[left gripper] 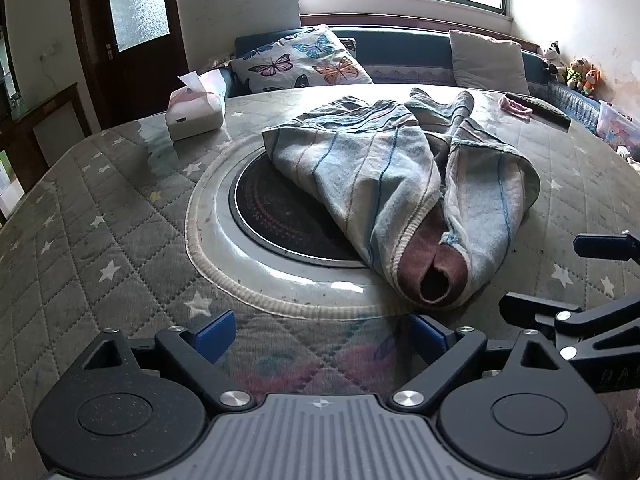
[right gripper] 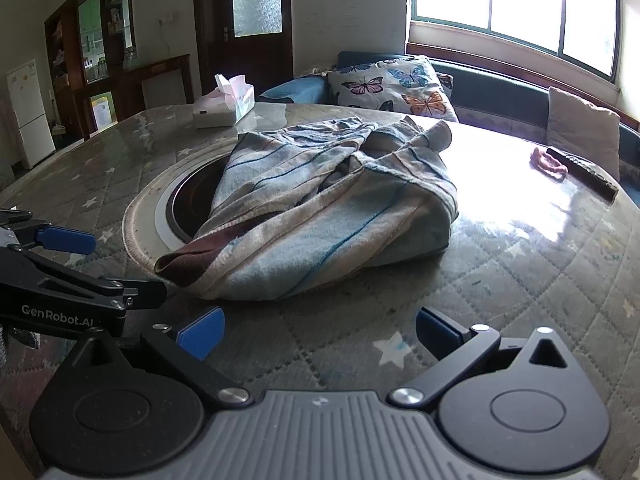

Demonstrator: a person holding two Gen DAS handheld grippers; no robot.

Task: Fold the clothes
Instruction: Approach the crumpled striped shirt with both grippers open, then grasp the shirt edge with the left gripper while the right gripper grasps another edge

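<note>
A crumpled pale-blue striped garment [left gripper: 392, 184] with a brown cuff [left gripper: 436, 276] lies on the quilted table, partly over a round black hotplate [left gripper: 280, 216]. It also shows in the right wrist view [right gripper: 320, 216], brown cuff [right gripper: 196, 256] toward me. My left gripper [left gripper: 320, 338] is open and empty, just short of the cuff. My right gripper [right gripper: 320, 330] is open and empty, near the garment's front edge. The right gripper shows at the right edge of the left wrist view [left gripper: 560, 280]; the left gripper shows at the left of the right wrist view [right gripper: 116, 264].
A tissue box [left gripper: 196, 112] stands at the table's far left. A pink scrunchie [right gripper: 548, 166] and a dark remote [right gripper: 580, 174] lie at the far right. A sofa with a butterfly pillow [left gripper: 304, 60] and a grey cushion [left gripper: 488, 60] is behind the table.
</note>
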